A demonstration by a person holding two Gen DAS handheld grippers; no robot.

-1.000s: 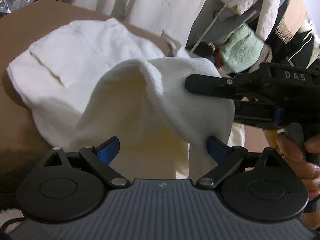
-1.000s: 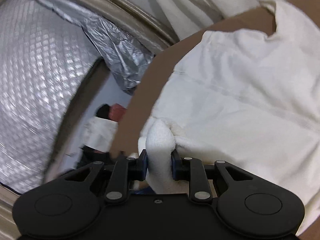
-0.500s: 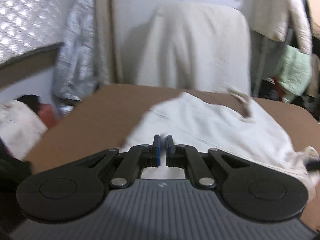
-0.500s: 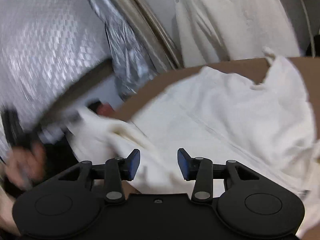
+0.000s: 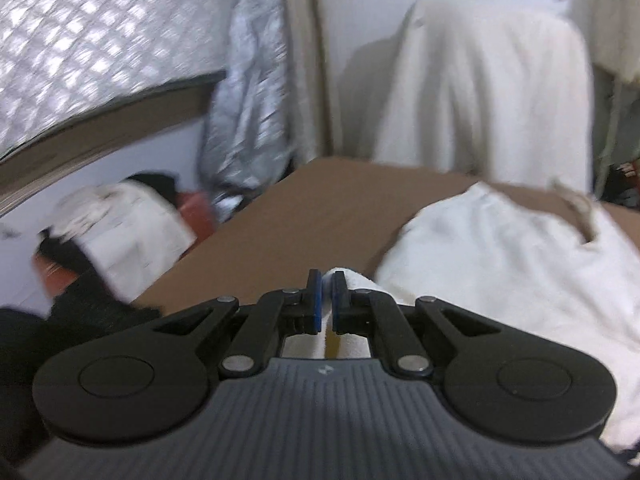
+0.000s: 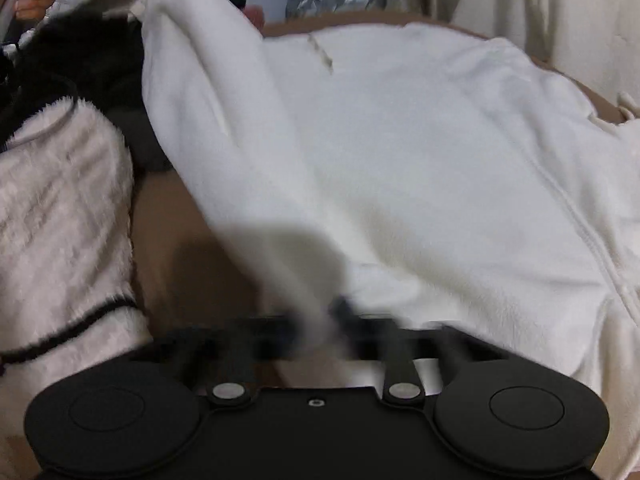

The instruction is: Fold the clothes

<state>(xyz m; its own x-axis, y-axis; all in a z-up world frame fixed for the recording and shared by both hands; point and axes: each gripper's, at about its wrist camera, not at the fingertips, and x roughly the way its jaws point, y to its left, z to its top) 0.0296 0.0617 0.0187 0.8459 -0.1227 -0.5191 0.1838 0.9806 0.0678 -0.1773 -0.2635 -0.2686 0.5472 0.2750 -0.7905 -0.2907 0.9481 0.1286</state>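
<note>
A white fleece garment (image 6: 420,168) lies spread on the brown table (image 5: 304,216); it also shows in the left wrist view (image 5: 508,272). My left gripper (image 5: 327,300) is shut on a thin fold of its edge. From there a strip of the garment (image 6: 192,64) rises toward my left hand at the upper left of the right wrist view. My right gripper (image 6: 318,320) is blurred by motion, with white fabric between its fingers near the garment's near edge.
A fluffy white garment with black trim (image 6: 60,220) lies at the left beside dark clothes (image 6: 92,56). A cream cloth-covered chair (image 5: 480,96) stands behind the table. Silver quilted foil (image 5: 100,32) covers the wall, and a pile of clothes (image 5: 120,224) lies below it.
My left gripper shut on the garment's edge and drew it left. My right gripper let go of the sleeve, opened, moved to the near edge and is closing on fabric.
</note>
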